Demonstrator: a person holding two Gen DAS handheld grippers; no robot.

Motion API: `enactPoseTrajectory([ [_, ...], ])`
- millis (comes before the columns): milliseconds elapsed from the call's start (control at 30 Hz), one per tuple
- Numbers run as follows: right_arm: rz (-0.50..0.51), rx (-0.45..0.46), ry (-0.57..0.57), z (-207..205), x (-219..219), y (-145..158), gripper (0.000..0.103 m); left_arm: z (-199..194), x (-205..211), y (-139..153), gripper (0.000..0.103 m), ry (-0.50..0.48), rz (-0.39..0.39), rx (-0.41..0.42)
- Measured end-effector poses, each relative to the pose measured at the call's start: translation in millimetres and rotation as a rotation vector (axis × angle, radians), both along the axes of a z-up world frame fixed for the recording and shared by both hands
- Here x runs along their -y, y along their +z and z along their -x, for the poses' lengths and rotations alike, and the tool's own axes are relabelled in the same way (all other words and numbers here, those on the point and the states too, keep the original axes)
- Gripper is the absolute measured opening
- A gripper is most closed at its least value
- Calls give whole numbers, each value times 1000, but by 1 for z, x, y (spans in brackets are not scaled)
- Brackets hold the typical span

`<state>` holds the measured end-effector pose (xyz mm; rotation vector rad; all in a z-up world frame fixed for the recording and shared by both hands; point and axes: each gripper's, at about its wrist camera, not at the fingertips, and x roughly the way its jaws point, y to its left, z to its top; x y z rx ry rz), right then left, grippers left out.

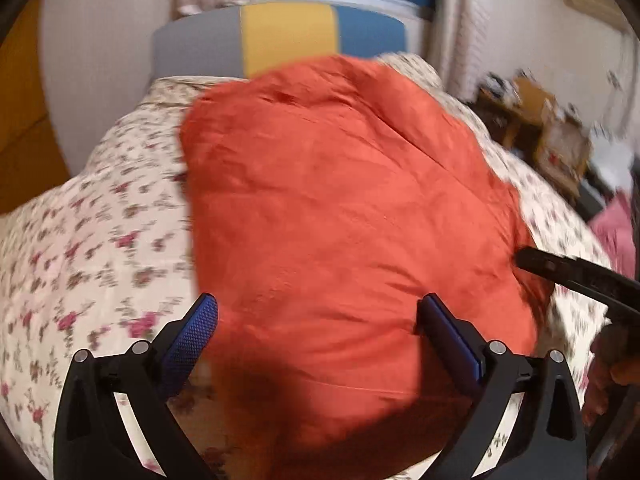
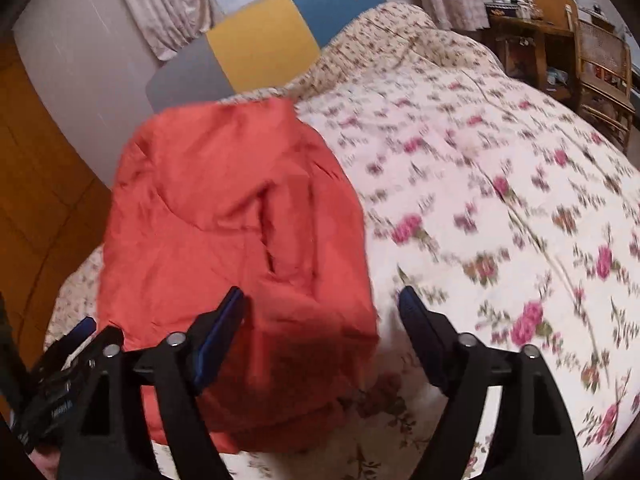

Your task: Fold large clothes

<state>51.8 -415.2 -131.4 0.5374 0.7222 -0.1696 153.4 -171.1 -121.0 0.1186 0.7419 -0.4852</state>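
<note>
- The left gripper has its jaws set wide apart; its blue ribbed pads stand clear of the cloth and clamp nothing.
- Between and beyond those jaws lies the large orange-red quilted garment, folded into a thick bundle; whether the pads brush it cannot be told, but they do not pinch it.
- The left gripper tilts downward over the near end of the bundle, which fills the gap between its two fingers.
- The right gripper also has its jaws well apart and grips nothing; its left pad hangs over the garment's near right corner, its right finger over bare bedding.
- In the left wrist view the right gripper shows as a black finger reaching in from the right edge, its tip at the garment's right side; a person's hand shows behind it at the frame's lower right edge.
- In the right wrist view the left gripper sits at the lower left, just beside the right gripper's frame.
- From the right jaws the garment lies ahead and to the left, its long axis running away from the jaws toward the headboard.
- The garment rests on the cream bedspread printed with pink roses, which stretches ahead and right of the right jaws.
- Past the garment's far end stands the padded headboard in grey, yellow and blue panels.
- Far right of the jaws stands dark wooden furniture.
</note>
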Motion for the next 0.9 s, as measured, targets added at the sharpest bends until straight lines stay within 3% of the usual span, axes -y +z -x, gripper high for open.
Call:
enactPoseTrajectory([
  [133, 29, 17, 18, -14, -4, 14, 88, -21, -29, 8, 100, 114, 83, -37],
  [300, 72, -24, 53, -42, -4, 17, 90, -41, -48, 4, 100, 157, 155, -105],
  [633, 80, -62, 122, -72, 1, 1, 100, -57, -46, -4, 100, 83, 234, -177],
  [900, -101, -85, 185, -84, 23, -28, 100, -68, -36, -14, 100, 17, 290, -258],
])
